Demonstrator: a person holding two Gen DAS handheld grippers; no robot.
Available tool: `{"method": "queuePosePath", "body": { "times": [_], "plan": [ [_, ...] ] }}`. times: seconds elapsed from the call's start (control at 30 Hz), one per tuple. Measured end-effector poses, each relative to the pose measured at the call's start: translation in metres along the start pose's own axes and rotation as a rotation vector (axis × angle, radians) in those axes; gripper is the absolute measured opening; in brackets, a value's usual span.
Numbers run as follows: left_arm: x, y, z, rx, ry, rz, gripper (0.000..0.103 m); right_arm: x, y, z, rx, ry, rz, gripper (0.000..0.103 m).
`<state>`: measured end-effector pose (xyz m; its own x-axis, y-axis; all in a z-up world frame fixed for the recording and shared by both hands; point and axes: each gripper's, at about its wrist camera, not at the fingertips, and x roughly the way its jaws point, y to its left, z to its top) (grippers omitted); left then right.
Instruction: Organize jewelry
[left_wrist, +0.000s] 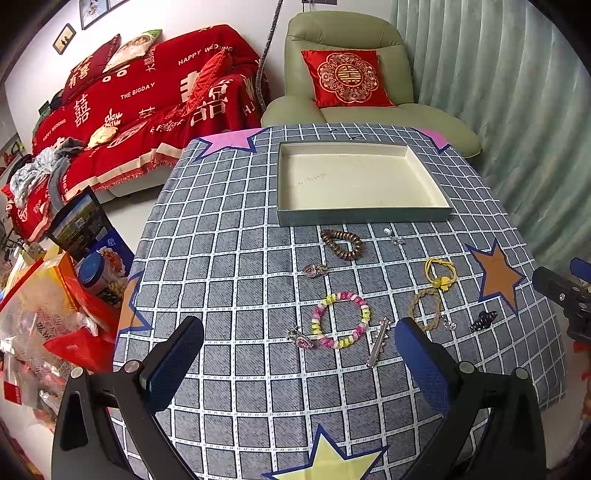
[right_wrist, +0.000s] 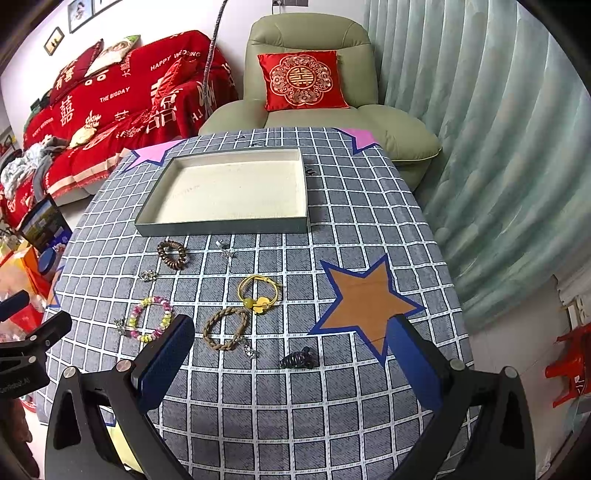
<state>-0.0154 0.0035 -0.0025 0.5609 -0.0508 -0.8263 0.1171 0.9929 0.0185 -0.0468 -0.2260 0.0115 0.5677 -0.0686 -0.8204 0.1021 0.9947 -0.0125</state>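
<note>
Left gripper (left_wrist: 299, 350) spread wide and empty above table's near edge, right gripper (right_wrist: 291, 347) likewise, jewelry scattered mid-table, shallow box (left_wrist: 360, 214) toward far edge.

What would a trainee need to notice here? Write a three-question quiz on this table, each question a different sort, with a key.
1. True or false: the shallow box already holds a bracelet.
2. Multiple choice: which piece lies closest to the box's front wall? A) pink and yellow bead bracelet B) brown coil hair tie C) dark hair claw
3. Fill in: the yellow hair tie lies just beyond the ______ bracelet, as the right wrist camera sees it.

Key
1. False: it is empty.
2. B.
3. Braided. Both the left gripper and right gripper are open and hold nothing.
</note>
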Motion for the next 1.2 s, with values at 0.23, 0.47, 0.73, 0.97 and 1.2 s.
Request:
{"method": "queuePosePath", "body": {
  "times": [0.23,0.47,0.73,0.97,1.2],
  "plan": [
    [-0.0011,-0.0012,-0.0012,0.003,-0.002,0.0,0.103,0.0003,0.0005,-0.0009,0.002,-0.001,0.0,0.103],
    [-0.0019,-0.0027,-0.0021,0.0,0.003,0.001,0.103,-0.0006,0.0006,-0.0015,0.001,0.001,0.001,0.103],
    [-0.0002,-0.0001,-0.0039,-0.002,0.007,0.002,0.103,-0.0003,0.0014,-0.0019,0.001,0.002,0.003,0.103],
    [0.0008,0.0012,-0.004,-0.002,0.008,0.004,0.103,-0.0002,0.0018,-0.0019,-0.003,0.003,0.001,0.103],
    [0.0039,0.0048,-0.0058,-0.008,0.013,0.007,0.103,0.003,0.007,-0.0036,-0.01,0.008,0.006,0.103]
  ]
}}
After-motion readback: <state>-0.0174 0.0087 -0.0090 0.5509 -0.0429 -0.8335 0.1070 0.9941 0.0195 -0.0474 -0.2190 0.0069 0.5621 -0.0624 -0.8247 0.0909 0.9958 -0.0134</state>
